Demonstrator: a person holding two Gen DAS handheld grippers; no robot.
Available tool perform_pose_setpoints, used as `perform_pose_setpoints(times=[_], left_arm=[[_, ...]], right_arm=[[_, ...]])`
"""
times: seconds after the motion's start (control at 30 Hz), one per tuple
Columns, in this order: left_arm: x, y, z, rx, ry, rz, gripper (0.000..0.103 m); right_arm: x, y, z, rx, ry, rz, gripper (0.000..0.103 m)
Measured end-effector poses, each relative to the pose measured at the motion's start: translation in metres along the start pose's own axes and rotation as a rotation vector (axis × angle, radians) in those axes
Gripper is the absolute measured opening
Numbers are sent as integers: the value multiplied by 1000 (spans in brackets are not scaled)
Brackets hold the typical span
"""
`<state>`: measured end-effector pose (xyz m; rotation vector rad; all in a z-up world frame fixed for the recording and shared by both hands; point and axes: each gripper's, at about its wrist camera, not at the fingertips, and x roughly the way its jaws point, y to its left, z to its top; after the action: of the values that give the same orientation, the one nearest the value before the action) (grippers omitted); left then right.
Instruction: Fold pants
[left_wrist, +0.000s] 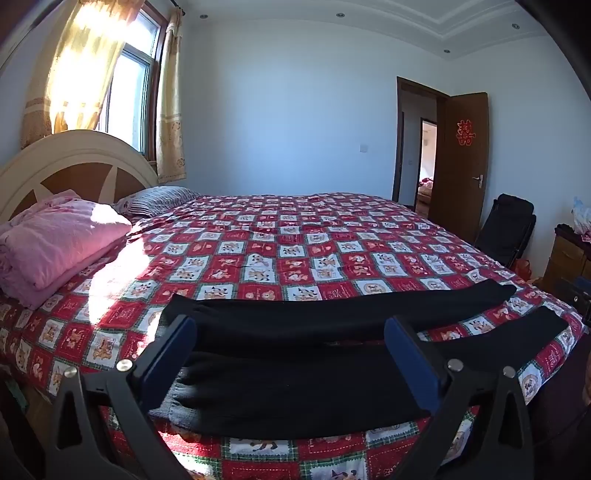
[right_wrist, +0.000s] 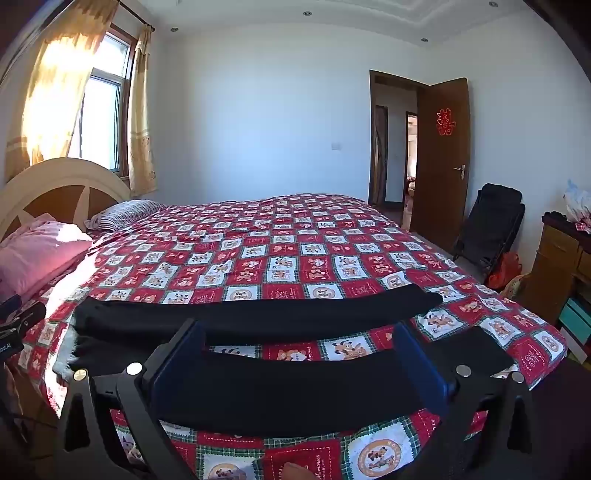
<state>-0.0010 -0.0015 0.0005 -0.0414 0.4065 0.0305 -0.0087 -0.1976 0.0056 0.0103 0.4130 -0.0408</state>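
Observation:
Black pants (left_wrist: 295, 387) lie flat on the red checked bedspread (left_wrist: 295, 240), close to the bed's near edge. The waist is at the left and the two legs run off to the right with a gap between them. In the left wrist view my left gripper (left_wrist: 291, 332) hovers open over the waist end, its blue pads (left_wrist: 177, 354) wide apart with nothing pinched. In the right wrist view the near leg (right_wrist: 295, 395) and the far leg (right_wrist: 258, 314) are both visible. My right gripper (right_wrist: 299, 336) stands open above the near leg and does not touch the cloth.
A folded pink blanket (left_wrist: 55, 243) and a striped pillow (left_wrist: 159, 199) lie by the headboard (left_wrist: 74, 166) at the left. Beyond the bed's right side are a black folding chair (left_wrist: 509, 229), a wooden cabinet (left_wrist: 569, 258) and an open brown door (left_wrist: 461, 158).

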Motion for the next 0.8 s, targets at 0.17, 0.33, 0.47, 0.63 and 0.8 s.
perform_pose_setpoints(times=[0.17,0.33,0.47,0.63,0.8], left_arm=[[-2,-4,-3,10,-14,8,103],[3,3,-1,-5,7,-4,103],[2,4,0,-9,7,-4,103],[2,4,-1,-11,5,-1,103],[3,4,-3,-20,7,2,103]], right_arm=[[1,0,-1,7,0,2,102],[8,-1,-3,-3,14,1,102],[7,1,-4,-5,14,-5,102],[8,2,-4,-7,18,-5,102],[10,3,-6,-12,23,-6,102]])
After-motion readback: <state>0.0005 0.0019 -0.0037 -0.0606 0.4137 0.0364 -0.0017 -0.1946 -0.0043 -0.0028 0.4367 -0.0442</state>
